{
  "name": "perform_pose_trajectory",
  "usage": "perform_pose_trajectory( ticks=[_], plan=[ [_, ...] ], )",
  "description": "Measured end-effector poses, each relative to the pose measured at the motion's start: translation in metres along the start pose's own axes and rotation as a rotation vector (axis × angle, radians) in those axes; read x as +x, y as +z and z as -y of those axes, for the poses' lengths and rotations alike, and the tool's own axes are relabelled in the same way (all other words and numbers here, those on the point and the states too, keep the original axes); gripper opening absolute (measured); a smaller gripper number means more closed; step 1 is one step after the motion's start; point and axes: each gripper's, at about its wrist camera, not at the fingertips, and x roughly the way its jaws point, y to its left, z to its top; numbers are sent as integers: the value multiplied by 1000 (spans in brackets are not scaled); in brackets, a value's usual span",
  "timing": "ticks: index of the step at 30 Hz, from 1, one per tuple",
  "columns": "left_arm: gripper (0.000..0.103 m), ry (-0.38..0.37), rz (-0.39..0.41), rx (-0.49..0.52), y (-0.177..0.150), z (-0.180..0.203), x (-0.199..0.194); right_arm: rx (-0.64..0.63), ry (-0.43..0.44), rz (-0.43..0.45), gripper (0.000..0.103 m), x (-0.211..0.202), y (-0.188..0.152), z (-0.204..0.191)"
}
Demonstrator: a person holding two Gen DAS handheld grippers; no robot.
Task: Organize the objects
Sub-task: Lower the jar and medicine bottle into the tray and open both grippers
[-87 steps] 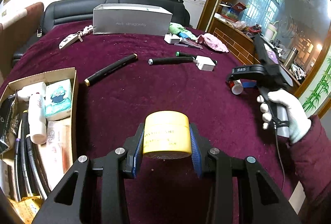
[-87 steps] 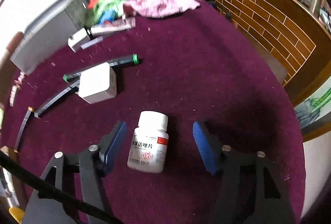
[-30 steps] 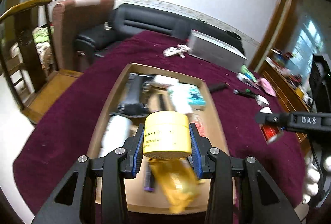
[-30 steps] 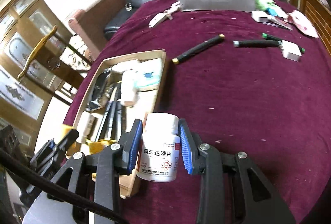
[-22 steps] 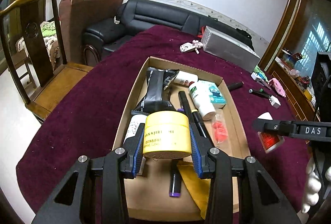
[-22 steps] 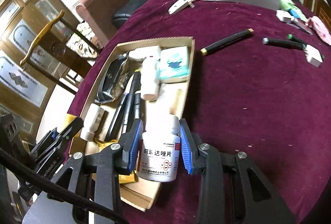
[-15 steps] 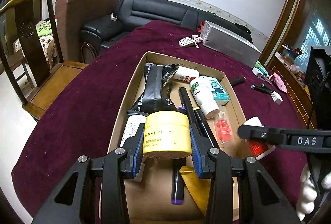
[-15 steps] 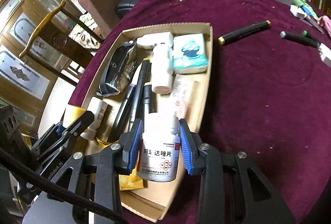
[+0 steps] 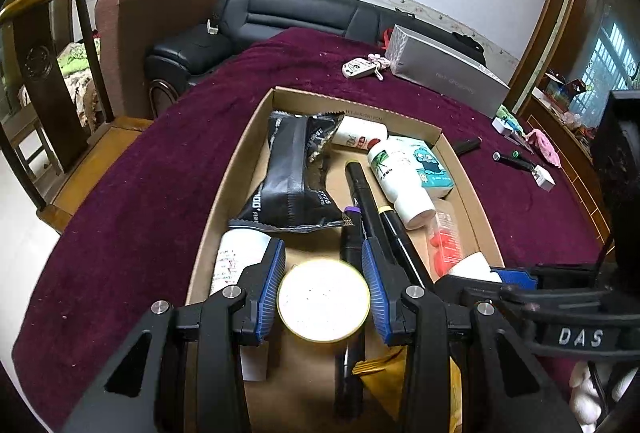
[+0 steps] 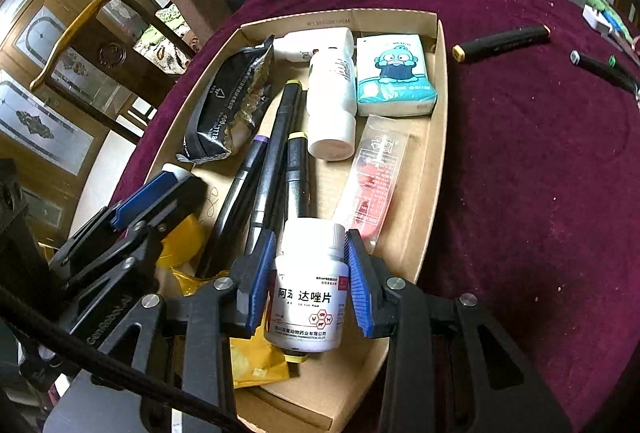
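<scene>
A cardboard box (image 9: 240, 153) lies on the maroon cloth, filled with several items. My left gripper (image 9: 323, 287) hangs low over the box's near end, shut on a yellow jar (image 9: 323, 307). The jar is tipped so that its pale round face points at the camera. My right gripper (image 10: 308, 285) is shut on a white pill bottle (image 10: 307, 297) with a red-marked label, over the near right corner of the box (image 10: 440, 113). In the right wrist view the left gripper (image 10: 156, 201) is at lower left, close beside the bottle, with the jar (image 10: 182, 241) under it.
In the box lie a black snack pack (image 9: 292, 177), white bottles (image 10: 332, 93), a teal tissue pack (image 10: 394, 81), black markers (image 10: 280, 153) and a yellow packet (image 10: 256, 357). On the cloth are a loose marker (image 10: 500, 41), a grey carton (image 9: 444, 77) and a key fob (image 9: 360, 67).
Both grippers have sunk toward the box's near end and drawn closer together. The yellow jar has swivelled between the left pads, from side-on to face-on. The bottle stays held.
</scene>
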Motion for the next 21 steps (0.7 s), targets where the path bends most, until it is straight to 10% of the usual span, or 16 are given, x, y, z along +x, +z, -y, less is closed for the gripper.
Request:
perform_pose_trajectory(
  ticks=[21],
  plan=[
    [36,-33,89,-62,9,-1,-36,-127,-96,29,34,0,-21,-15]
  ],
)
